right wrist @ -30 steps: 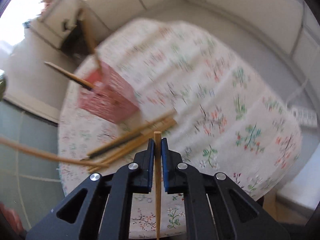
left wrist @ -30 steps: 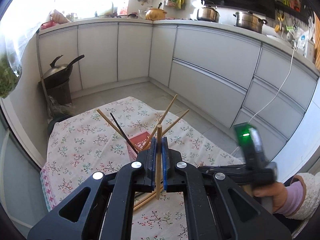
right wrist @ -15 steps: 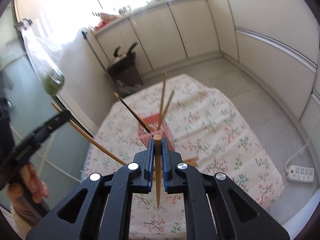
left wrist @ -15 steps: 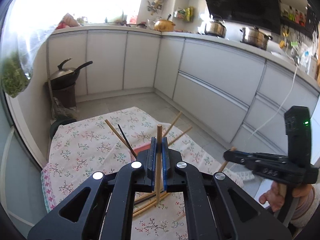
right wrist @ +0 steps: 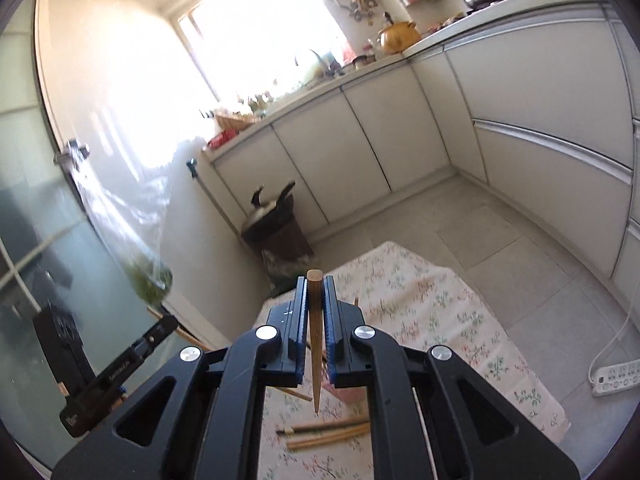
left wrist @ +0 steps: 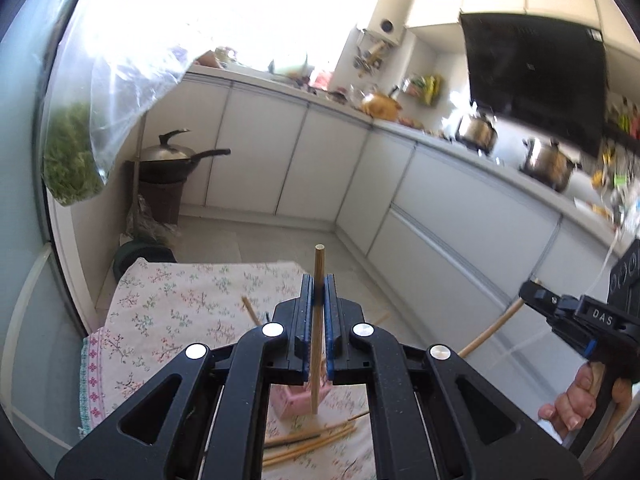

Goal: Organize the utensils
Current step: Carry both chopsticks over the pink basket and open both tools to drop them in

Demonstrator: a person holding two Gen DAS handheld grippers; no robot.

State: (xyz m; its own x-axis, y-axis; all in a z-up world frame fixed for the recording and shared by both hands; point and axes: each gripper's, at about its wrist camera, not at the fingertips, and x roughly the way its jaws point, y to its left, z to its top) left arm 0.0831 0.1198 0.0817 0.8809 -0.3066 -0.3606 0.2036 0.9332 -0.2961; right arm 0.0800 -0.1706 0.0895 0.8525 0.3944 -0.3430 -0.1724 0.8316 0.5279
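The jaws of the left gripper (left wrist: 319,312) are clamped on a pale wooden chopstick (left wrist: 317,320), which is held upright between the blue pads, its blunt end standing above them and its lower end hanging over a pink holder (left wrist: 294,398). The jaws of the right gripper (right wrist: 316,312) are likewise closed on a darker tapered chopstick (right wrist: 315,344), held near vertical with its thin tip pointing down above the desk.

The desk (left wrist: 168,304) is covered by a floral cloth, and the pink holder is seen on it, partly hidden behind the gripper bodies in both views. Chopsticks are seen standing in the holder, their tips showing past the left gripper (left wrist: 250,308). Several loose chopsticks (right wrist: 328,432) are laid flat on the cloth just in front of the holder, close together and roughly parallel.

In the left wrist view, the right gripper is seen at the right edge, gripped by a hand (left wrist: 576,400), with its chopstick slanting down and left. In the right wrist view, the left gripper is seen at the lower left.

Beyond the desk, white kitchen cabinets (left wrist: 320,160) and a lidded wok (left wrist: 168,156) on a dark bin are visible.
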